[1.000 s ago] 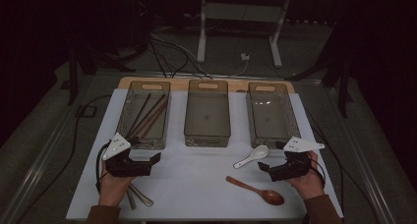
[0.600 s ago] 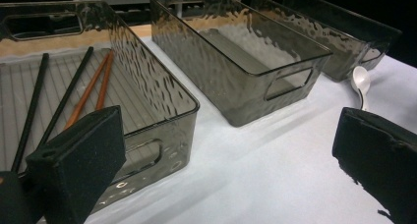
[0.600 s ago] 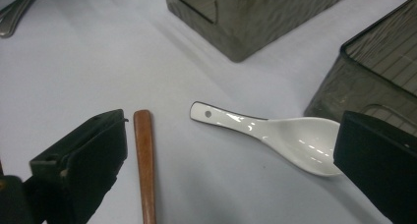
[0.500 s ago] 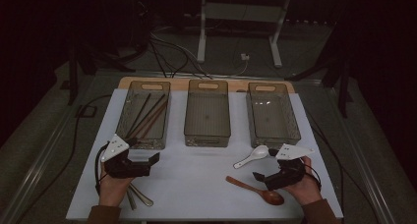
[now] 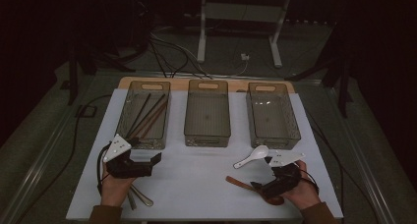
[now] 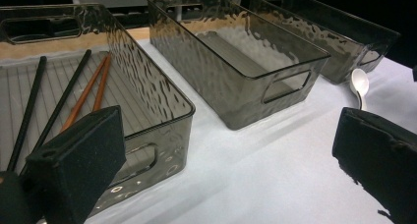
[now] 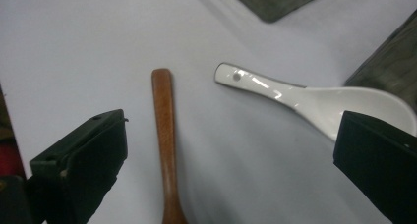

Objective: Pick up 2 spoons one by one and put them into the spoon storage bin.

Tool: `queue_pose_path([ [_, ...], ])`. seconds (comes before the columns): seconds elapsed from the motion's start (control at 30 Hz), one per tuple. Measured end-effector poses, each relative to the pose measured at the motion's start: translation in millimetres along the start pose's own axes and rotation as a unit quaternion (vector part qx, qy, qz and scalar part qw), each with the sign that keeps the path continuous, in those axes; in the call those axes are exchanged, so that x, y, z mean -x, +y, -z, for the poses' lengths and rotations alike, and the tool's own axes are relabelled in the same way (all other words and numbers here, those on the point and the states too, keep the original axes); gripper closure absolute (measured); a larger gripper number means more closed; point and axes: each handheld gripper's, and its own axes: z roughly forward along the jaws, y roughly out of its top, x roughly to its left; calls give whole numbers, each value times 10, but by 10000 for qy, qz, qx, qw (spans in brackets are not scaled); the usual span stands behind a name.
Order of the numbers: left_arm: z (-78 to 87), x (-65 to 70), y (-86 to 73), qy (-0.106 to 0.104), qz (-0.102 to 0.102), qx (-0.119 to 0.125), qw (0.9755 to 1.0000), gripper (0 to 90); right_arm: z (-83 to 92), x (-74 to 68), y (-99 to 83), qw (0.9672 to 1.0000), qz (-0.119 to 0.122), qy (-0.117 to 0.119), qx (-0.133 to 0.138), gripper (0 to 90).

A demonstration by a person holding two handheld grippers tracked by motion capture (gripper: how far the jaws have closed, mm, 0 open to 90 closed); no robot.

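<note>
A brown wooden spoon [image 5: 239, 182] [image 7: 164, 135] lies on the white table near the front right. My right gripper [image 5: 261, 187] [image 7: 233, 153] is open, low over it, its jaws either side of the handle. A white ceramic spoon [image 5: 252, 156] [image 7: 314, 98] [image 6: 360, 84] lies just beyond, by the right bin [image 5: 273, 135]. At the front left my left gripper [image 5: 152, 164] [image 6: 226, 150] is open with nothing between its jaws, just in front of the left bin [image 5: 147, 144] [image 6: 162, 111], which holds black and brown chopsticks [image 5: 147, 113] [image 6: 83, 96].
The middle bin [image 5: 207, 135] [image 6: 246, 86] holds nothing I can see, and neither does the right one. Metal cutlery [image 5: 138, 198] lies under the left hand near the table's front edge. Cables and a stand's legs [image 5: 236, 32] lie on the floor beyond.
My right gripper has moved toward the front edge and left, from beside the white spoon to over the wooden spoon. The left gripper has barely moved.
</note>
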Motion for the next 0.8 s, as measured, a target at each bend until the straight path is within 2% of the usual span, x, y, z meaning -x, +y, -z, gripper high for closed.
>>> queue_pose_path([
  [0.13,-5,-5,-13,1,18,-21,10000,8,-33,-21,-23,9999,-9,18,-164,8],
  [0.27,4,-6,-11,2,19,-10,10000,8,-64,-56,-56,9992,88,57,-377,79],
  [0.4,3,-8,-13,0,28,-10,10000,8,-85,-82,-86,9989,102,89,-440,161],
  [0.6,-15,2,-19,-10,25,-44,10000,8,-133,-138,-113,9980,272,66,-563,357],
  [0.8,-17,-2,-23,-10,36,-54,10000,8,-173,-172,-127,9959,493,227,-726,572],
])
